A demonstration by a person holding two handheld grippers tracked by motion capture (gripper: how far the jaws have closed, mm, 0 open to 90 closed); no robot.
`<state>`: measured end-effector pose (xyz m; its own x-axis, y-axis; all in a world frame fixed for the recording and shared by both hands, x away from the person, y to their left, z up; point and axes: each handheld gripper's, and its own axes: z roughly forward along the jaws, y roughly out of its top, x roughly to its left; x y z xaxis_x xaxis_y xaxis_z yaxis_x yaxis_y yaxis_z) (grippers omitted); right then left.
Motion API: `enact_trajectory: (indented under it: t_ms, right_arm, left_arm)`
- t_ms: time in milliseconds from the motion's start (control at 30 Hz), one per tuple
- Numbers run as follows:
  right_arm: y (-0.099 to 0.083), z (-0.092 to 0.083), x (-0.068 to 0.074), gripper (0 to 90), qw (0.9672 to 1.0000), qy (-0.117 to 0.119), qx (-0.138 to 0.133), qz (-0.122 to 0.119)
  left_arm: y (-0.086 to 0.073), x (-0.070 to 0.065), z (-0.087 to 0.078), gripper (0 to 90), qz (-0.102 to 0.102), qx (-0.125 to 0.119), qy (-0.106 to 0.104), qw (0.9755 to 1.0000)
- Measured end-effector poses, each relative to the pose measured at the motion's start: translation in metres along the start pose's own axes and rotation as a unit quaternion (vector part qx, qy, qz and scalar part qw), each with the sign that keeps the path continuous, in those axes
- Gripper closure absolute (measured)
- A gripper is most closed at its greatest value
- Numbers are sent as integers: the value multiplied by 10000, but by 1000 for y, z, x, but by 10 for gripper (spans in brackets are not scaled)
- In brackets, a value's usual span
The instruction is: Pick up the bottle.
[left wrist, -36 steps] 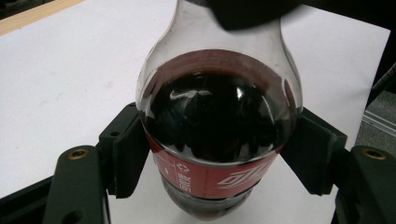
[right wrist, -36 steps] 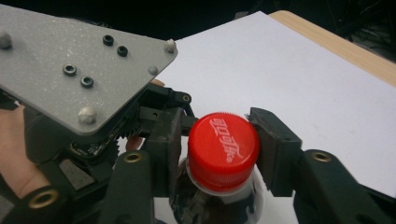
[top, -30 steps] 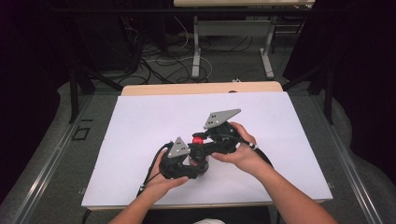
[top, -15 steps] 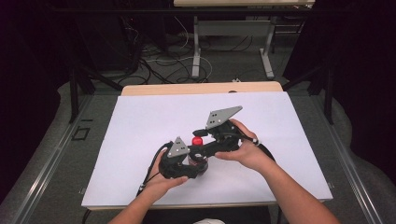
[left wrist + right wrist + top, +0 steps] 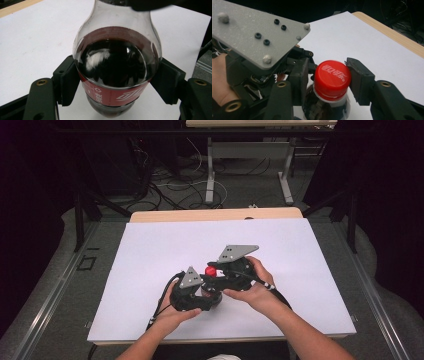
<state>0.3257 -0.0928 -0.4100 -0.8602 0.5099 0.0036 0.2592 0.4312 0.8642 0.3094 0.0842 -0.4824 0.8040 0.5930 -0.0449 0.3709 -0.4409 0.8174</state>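
Red cap (image 5: 332, 79) sits between right tongs (image 5: 329, 82), bottle (image 5: 117, 65) in left tongs (image 5: 117, 85).

We saw a clear bottle (image 5: 117, 65) of dark cola, red-labelled, standing upright on the white counter (image 5: 150, 250), its red cap (image 5: 332, 76) on.
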Motion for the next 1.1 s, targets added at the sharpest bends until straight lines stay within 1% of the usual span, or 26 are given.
enact_trajectory:
  t_ms: [33,100,133,167,200,233,267,300,333,367,400,433,533,567,600,633,700,733,767,800,833,867,967,1033,1067,1100]
  right_arm:
    - [0,0,0,551,10000,0,0,0]
    - [1,1,-4,575,9999,163,23,49]
    - [1,1,-4,575,9999,163,23,49]
    - [2,3,-8,596,9996,297,-19,41]
    - [2,4,-10,601,9994,357,32,-9]
    - [3,4,-12,603,9991,422,54,50]
    - [4,3,-14,605,9987,490,100,35]
    - [4,3,-14,605,9987,490,100,35]
    - [4,4,-17,607,9981,615,95,-36]
    - [5,4,-17,608,9978,651,60,-88]
    - [5,4,-18,608,9974,691,116,-145]
    - [5,4,-18,608,9974,691,116,-145]
    - [8,3,-20,610,9958,804,186,-396]
    - [8,3,-20,610,9956,841,153,-379]
    - [9,2,-21,610,9946,917,214,-430]
    - [9,2,-21,610,9946,917,214,-430]
    - [8,4,-24,608,9929,1061,127,-519]
    - [8,4,-24,606,9929,1074,158,-497]
    - [8,4,-24,579,9935,1023,198,-461]
    - [8,4,-24,499,9947,956,125,-369]
    - [7,3,-23,464,9953,891,100,-362]
    - [7,2,-22,460,9960,823,105,-330]
    - [4,-2,-17,447,9982,532,40,-276]
    - [2,-4,-13,451,9992,385,40,-140]
    - [1,-5,-11,457,9994,309,31,-134]
    - [1,-5,-11,457,9994,309,31,-134]
  left_arm:
    - [0,0,0,301,16,-13,-5,10000]
    - [1,-1,0,301,31,29,-37,10000]
    - [1,-1,0,301,55,52,-52,10000]
    - [1,-2,0,301,86,51,-65,9999]
    - [1,-2,0,301,93,54,-62,9999]
    - [0,-2,1,301,70,16,-56,10000]
    - [0,-3,1,301,21,11,-57,10000]
    - [0,-2,2,301,49,-14,-37,10000]
    - [0,-2,1,301,62,1,-32,10000]
    - [0,-2,1,301,54,-9,-36,10000]
    - [0,-2,1,301,57,-9,-41,10000]
    - [1,-2,1,301,54,37,-97,9999]
    - [1,-3,0,301,56,-26,-82,9999]
    - [1,-3,0,301,56,-26,-82,9999]
    - [1,-3,0,301,58,-29,-87,9999]
    - [1,-3,0,301,61,-29,-91,9999]
    - [1,-3,0,301,54,-26,-82,9999]
    - [1,-3,1,301,57,-33,-57,10000]
    - [1,-3,1,301,60,-23,-29,10000]
    - [0,-2,1,301,37,-25,-64,10000]
    - [1,-1,0,301,53,2,-75,10000]
    - [0,-1,0,301,2,-39,-33,10000]
    - [0,0,-1,301,-47,-38,-33,10000]
    - [1,1,-1,301,-37,-21,-27,10000]
    - [1,2,-1,301,-22,-2,-26,10000]
    - [1,2,-1,301,-13,0,-4,10000]
